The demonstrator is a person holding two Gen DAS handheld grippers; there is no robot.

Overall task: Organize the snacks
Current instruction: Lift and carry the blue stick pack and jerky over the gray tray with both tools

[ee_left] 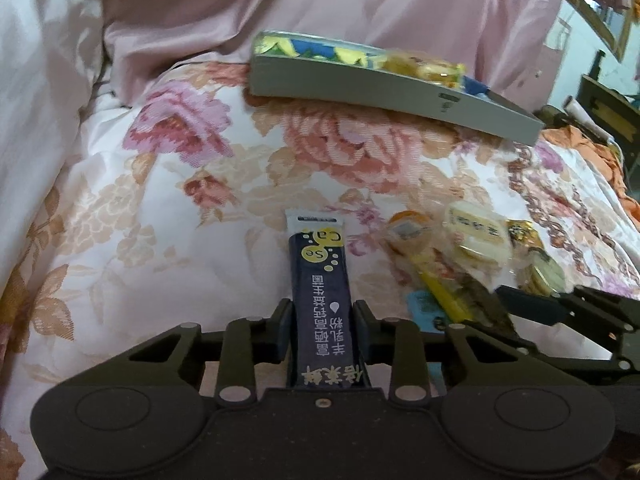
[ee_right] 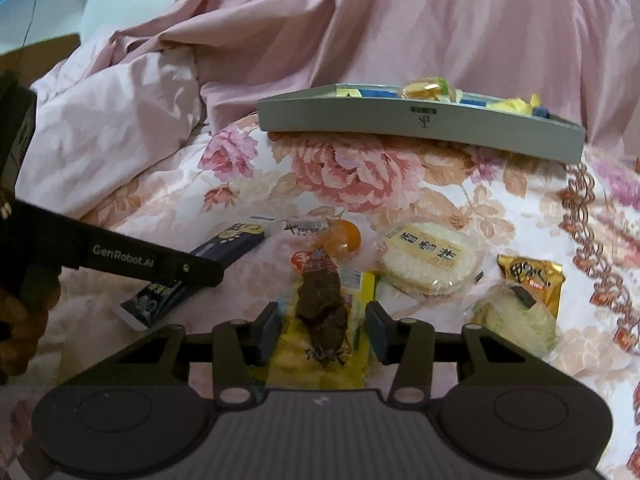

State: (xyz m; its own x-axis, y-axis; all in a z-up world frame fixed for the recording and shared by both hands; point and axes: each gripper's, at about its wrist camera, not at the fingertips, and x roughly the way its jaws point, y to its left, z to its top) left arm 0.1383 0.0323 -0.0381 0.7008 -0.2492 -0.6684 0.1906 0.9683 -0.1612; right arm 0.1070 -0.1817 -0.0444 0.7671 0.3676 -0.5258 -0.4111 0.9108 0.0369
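Note:
My left gripper (ee_left: 322,328) has its jaws closed against the sides of a dark blue stick sachet (ee_left: 320,280) that lies on the floral quilt. The sachet also shows in the right wrist view (ee_right: 208,264), under the left gripper's arm (ee_right: 120,260). My right gripper (ee_right: 322,328) is open, its pads either side of a dried-meat snack pack (ee_right: 320,308) with a yellow wrapper, not touching it. A grey tray (ee_left: 360,92) holding several snacks sits further back; it also shows in the right wrist view (ee_right: 400,124).
Loose snacks lie on the quilt: an orange jelly cup (ee_right: 344,238), a round rice cracker pack (ee_right: 428,260), a gold packet (ee_right: 532,276) and a pale green wrapped cake (ee_right: 516,316). Pink bedding (ee_right: 360,20) is piled behind the tray.

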